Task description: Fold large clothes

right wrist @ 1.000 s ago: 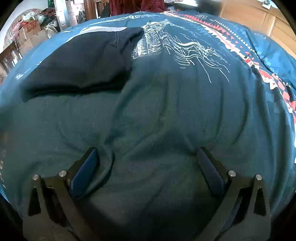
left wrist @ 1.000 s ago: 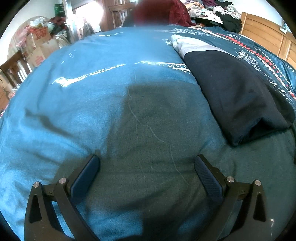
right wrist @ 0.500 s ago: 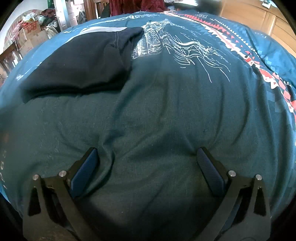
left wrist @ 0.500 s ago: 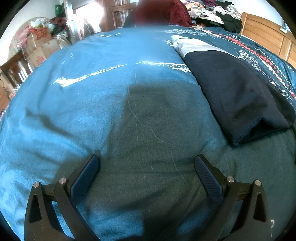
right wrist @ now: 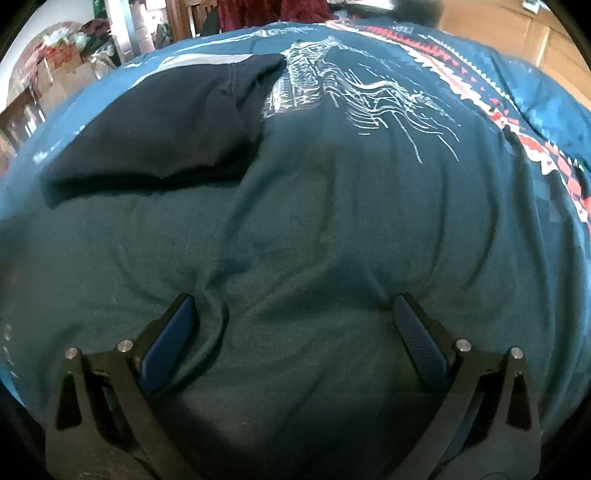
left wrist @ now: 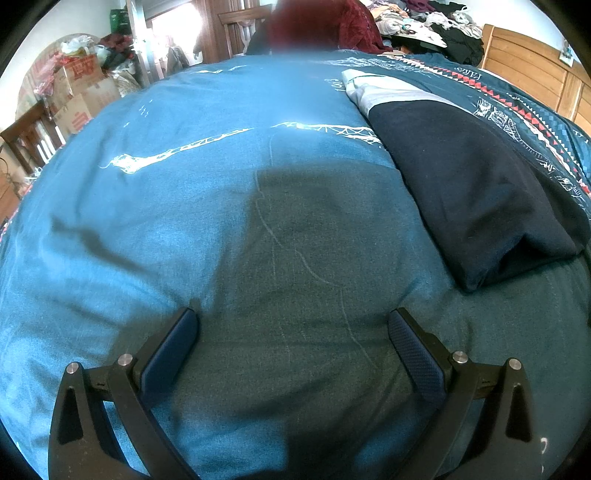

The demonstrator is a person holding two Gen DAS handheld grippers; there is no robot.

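A dark navy garment (left wrist: pixel 469 195) with a pale grey band lies folded on the teal bedspread (left wrist: pixel 207 206), to the right in the left wrist view. In the right wrist view the same dark garment (right wrist: pixel 173 136) lies at the upper left. My left gripper (left wrist: pixel 291 321) stands open, its pads resting on bare bedspread well left of the garment's near end. My right gripper (right wrist: pixel 293 306) is also open, its fingertips pressing into wrinkled bedspread (right wrist: pixel 332 229) below and right of the garment. Neither holds anything.
A wooden headboard (left wrist: pixel 535 77) runs along the far right. Piled clothes (left wrist: pixel 436 22) and a person in dark red (left wrist: pixel 314 26) are beyond the bed's far edge. Cardboard boxes (left wrist: pixel 85 99) and a wooden chair (left wrist: pixel 26 144) stand at the left.
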